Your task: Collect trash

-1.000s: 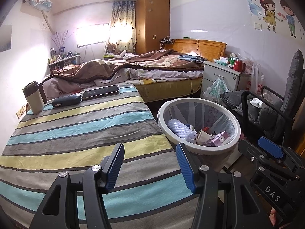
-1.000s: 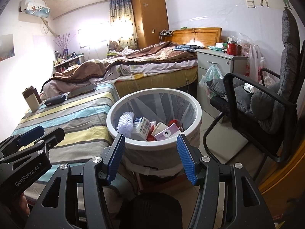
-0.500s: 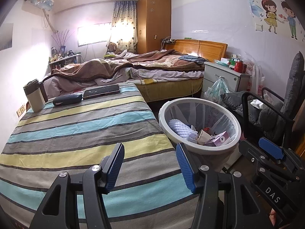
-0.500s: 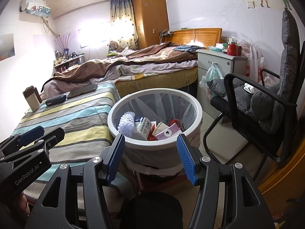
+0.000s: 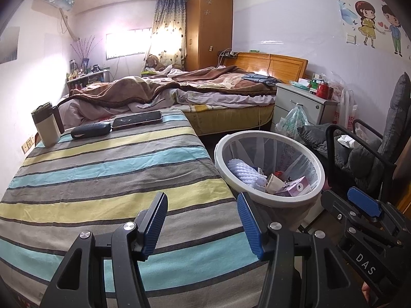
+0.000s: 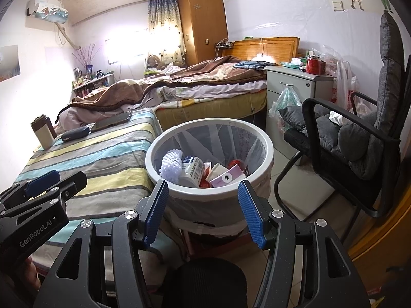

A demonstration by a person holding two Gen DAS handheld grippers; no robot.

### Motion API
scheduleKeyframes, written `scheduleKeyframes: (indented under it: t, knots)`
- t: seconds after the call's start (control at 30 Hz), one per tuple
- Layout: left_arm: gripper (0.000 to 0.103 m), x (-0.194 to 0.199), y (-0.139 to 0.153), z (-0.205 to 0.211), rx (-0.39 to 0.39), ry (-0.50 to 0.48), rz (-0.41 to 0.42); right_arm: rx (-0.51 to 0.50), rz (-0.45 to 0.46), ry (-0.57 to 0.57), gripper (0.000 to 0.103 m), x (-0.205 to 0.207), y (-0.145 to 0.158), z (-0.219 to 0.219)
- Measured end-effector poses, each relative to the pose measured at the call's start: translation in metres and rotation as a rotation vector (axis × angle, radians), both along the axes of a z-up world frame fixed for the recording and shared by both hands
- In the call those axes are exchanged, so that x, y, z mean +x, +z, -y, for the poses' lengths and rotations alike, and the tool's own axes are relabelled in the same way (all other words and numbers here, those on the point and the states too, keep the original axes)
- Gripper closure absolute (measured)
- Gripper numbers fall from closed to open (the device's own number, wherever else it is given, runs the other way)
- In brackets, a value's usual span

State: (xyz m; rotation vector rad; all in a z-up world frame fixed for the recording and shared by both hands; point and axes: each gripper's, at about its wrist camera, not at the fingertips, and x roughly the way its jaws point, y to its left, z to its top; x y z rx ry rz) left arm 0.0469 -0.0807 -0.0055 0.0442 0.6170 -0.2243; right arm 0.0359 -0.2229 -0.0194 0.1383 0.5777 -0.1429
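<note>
On the far left of the striped desk (image 5: 102,179), only a mug (image 5: 46,125), a dark case (image 5: 90,130) and a phone (image 5: 137,119) are seen; no loose trash can be made out there. The left tongs (image 5: 201,227) are held spread and empty above the cloth. To the right, collected trash lies in the white bin (image 6: 259,141), before which the right tongs (image 6: 201,214) are held spread, also empty. The collecting is judged largely done.

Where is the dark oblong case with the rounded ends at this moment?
The dark oblong case lies at the far left end of the striped cloth, between the beige mug with a dark lid and the flat black tablet.
</note>
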Motion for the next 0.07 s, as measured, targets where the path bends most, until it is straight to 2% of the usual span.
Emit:
scheduleKeyframes:
  t: [0.07]
  knots:
    - [0.047, -0.0002, -0.0006, -0.0003, 0.000, 0.003, -0.001, 0.001, 0.002, 0.000, 0.045, 0.0007, -0.0003, 0.0001]
